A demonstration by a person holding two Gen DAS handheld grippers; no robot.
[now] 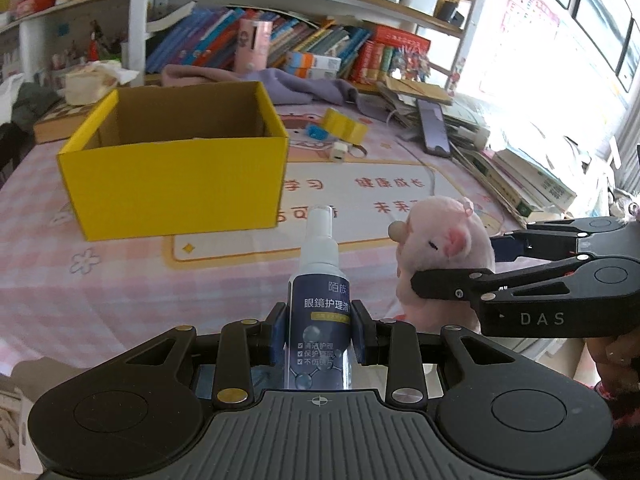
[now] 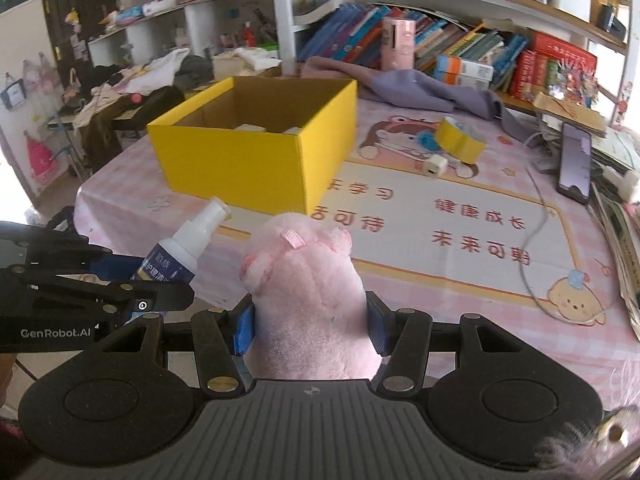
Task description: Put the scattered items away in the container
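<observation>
My left gripper is shut on a spray bottle with a dark blue label and a white cap, held above the table's near edge. It also shows in the right wrist view. My right gripper is shut on a pink plush pig, which shows in the left wrist view right of the bottle. The open yellow box stands ahead on the pink tablecloth; in the right wrist view a few pale items lie inside it.
A yellow tape roll, a small white charger and a blue toy lie right of the box. A phone with a cable, stacked books and a purple cloth line the right and back. Shelves stand behind.
</observation>
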